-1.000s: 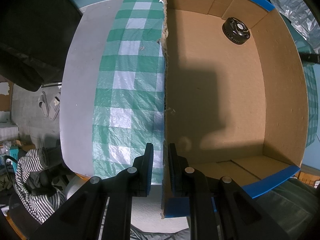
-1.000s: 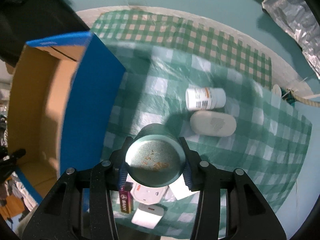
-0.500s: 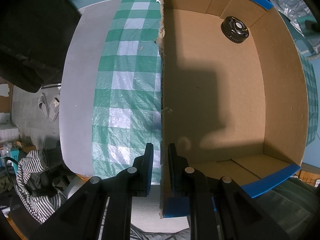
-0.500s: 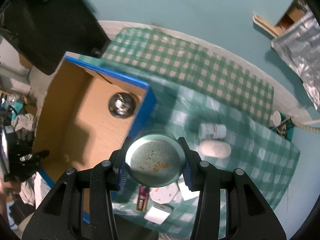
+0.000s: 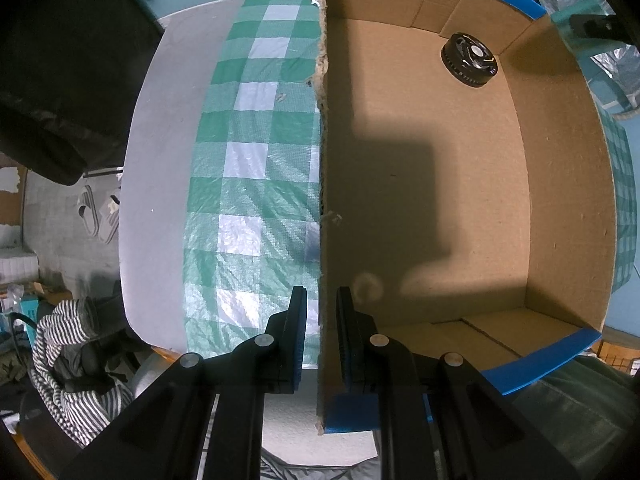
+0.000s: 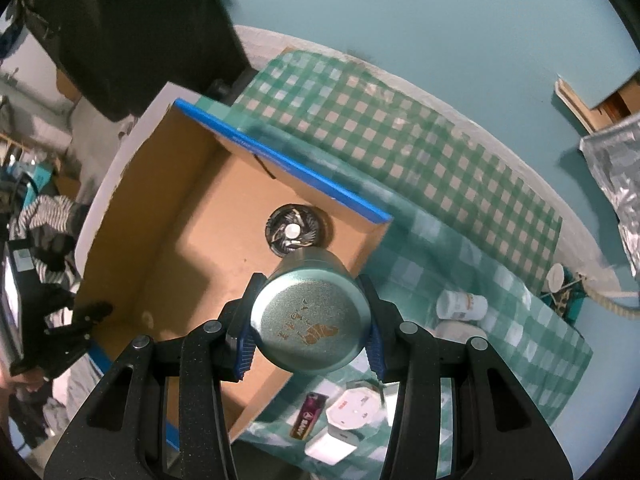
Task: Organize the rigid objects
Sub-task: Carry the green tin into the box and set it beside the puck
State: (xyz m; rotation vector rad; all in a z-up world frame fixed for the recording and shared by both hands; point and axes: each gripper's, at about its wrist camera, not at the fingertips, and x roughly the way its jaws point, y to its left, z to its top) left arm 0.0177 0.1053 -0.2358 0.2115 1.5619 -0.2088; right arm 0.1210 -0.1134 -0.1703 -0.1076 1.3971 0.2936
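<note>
My right gripper (image 6: pixel 308 346) is shut on a teal round tin (image 6: pixel 308 316) and holds it high, over the right wall of an open cardboard box (image 6: pixel 168 216) with blue edges. A black round part (image 6: pixel 296 232) lies on the box floor; it also shows in the left wrist view (image 5: pixel 469 60) at the far corner. My left gripper (image 5: pixel 321 316) is shut on the box's left wall (image 5: pixel 321 160), one finger on each side.
On the green checked cloth (image 6: pixel 420 152) right of the box lie a white pill bottle (image 6: pixel 462 306), a white case (image 6: pixel 460 332), a white plug (image 6: pixel 352 406), a white charger (image 6: pixel 330 446) and a purple lighter (image 6: pixel 308 416). The table edge (image 5: pixel 152 200) is left of the box.
My right gripper has risen and swung left with the tin, from above the cloth to over the box's right wall. The left gripper keeps hold of the box wall.
</note>
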